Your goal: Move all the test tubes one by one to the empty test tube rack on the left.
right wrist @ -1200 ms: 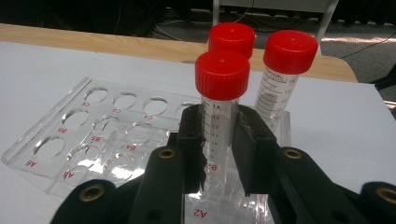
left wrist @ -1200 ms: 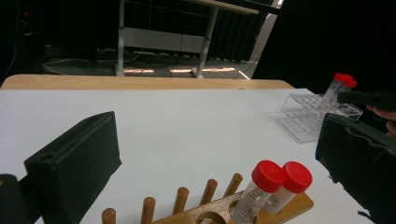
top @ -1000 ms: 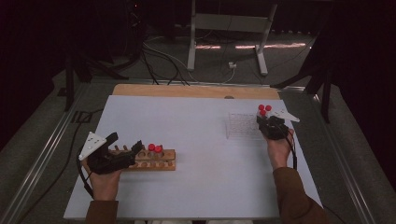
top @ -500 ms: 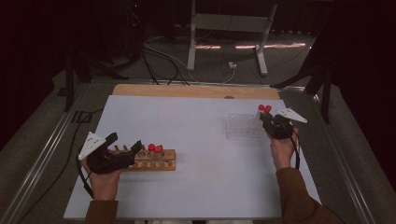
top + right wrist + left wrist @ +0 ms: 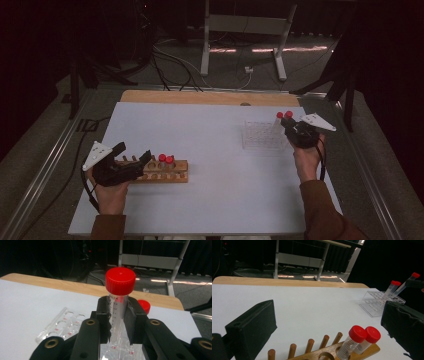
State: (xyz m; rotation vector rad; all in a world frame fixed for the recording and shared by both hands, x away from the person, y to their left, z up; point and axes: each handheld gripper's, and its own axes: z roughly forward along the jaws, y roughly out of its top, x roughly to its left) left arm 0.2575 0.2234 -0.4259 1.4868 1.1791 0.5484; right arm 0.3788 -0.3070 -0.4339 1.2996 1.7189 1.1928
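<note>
Tube (image 5: 118,302) clamped in right gripper (image 5: 292,127) fingers, now lifted above clear rack (image 5: 262,135) vs a second ago | extraction under way, likely bound for wood rack (image 5: 160,171) | left gripper (image 5: 131,164) fingers apart over wood rack, unmoved | right gripper view shows grip; left gripper view shows two tubes (image 5: 358,341) seated

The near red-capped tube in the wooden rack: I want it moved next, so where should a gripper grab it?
Grip the tube on its clear wall just under the red cap, coming from above along its lean. It tilts in the wooden rack, close against its neighbour, so the jaws should close across its free sides.
</note>
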